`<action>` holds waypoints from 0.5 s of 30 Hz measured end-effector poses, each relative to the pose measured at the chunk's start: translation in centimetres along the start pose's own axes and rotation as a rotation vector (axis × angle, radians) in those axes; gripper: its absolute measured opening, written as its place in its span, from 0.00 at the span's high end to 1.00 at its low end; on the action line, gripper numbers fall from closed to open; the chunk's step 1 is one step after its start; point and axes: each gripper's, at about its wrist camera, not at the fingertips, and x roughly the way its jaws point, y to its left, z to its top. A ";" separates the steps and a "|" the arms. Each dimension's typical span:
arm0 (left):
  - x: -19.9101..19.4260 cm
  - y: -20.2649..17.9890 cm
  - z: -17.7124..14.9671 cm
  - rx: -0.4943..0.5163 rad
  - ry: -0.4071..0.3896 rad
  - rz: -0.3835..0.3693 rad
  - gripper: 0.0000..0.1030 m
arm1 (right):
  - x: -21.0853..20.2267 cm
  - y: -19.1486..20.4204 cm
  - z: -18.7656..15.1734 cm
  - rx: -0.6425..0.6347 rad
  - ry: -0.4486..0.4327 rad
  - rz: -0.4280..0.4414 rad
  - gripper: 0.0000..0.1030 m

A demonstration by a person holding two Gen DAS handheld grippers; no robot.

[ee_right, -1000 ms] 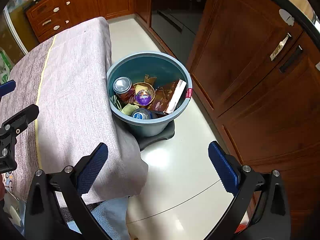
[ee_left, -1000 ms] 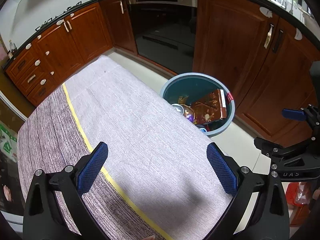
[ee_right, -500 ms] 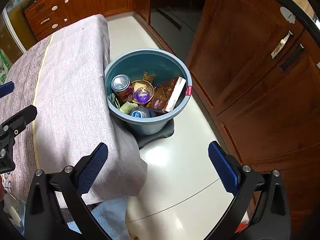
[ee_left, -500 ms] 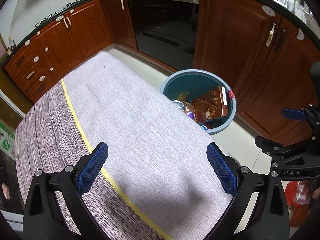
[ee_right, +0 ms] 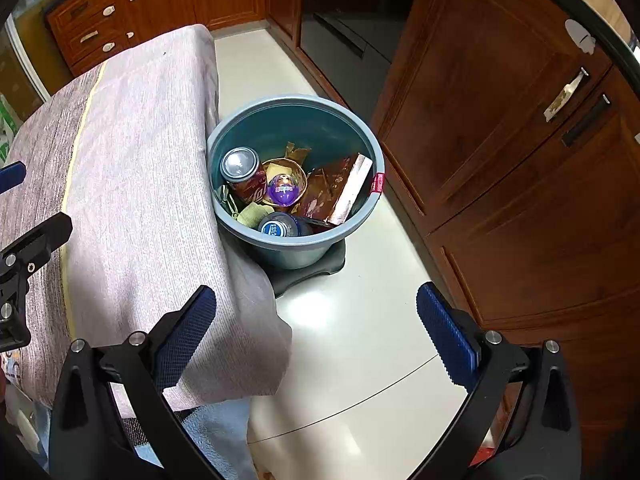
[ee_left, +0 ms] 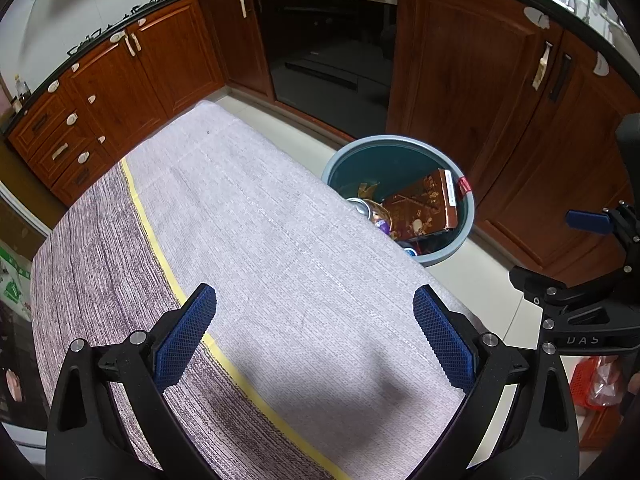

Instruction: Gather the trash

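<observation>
Left tool (ee_left: 314, 334) hovering above the cloth-covered counter (ee_left: 280, 264), blue-padded fingers (ee_left: 185, 336) spread wide apart, nothing between them. Beneath it only the pale grey woven cloth with its thin yellow stripe (ee_left: 160, 252) and a darker streaked band to the left.

Right tool (ee_right: 316, 332) likewise gaping, empty, held over the cloth's hanging corner and the glossy cream tile floor (ee_right: 360, 320). Also visible at the right edge of the left wrist view (ee_left: 588, 220).

Round blue-grey plastic bin (ee_right: 360, 224) standing on the floor, touching the counter's draped edge, on a dark flat base (ee_right: 320, 270). Inside, packed together: a red drink can with a silver top (ee_right: 242, 172) upright near the counter side, a purple egg-shaped plastic capsule (ee_right: 285, 190) lying in a shallow gold-coloured bowl (ee_right: 298, 174), a brown printed cardboard box (ee_right: 340, 192) leaning against the far wall, a dark bottle with a blue-and-white cap (ee_right: 276, 226) at the near wall, and a pale green crumpled scrap (ee_right: 252, 214) beside it. Small red label (ee_right: 378, 182) on the bin's rim.

Reddish-brown wooden cabinets (ee_right: 500, 128) and a dark oven door (ee_left: 328, 52) around the floor.
</observation>
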 end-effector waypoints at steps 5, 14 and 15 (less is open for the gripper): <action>0.1 0.2 0.0 -0.003 0.010 -0.001 0.04 | 0.2 0.1 0.1 -0.004 0.005 -0.011 0.06; 0.2 0.2 0.0 -0.003 0.014 0.005 0.04 | 0.2 0.3 0.4 -0.016 0.009 -0.015 0.06; 0.2 0.2 0.0 -0.003 0.015 0.004 0.04 | 0.2 0.3 0.4 -0.017 0.009 -0.016 0.06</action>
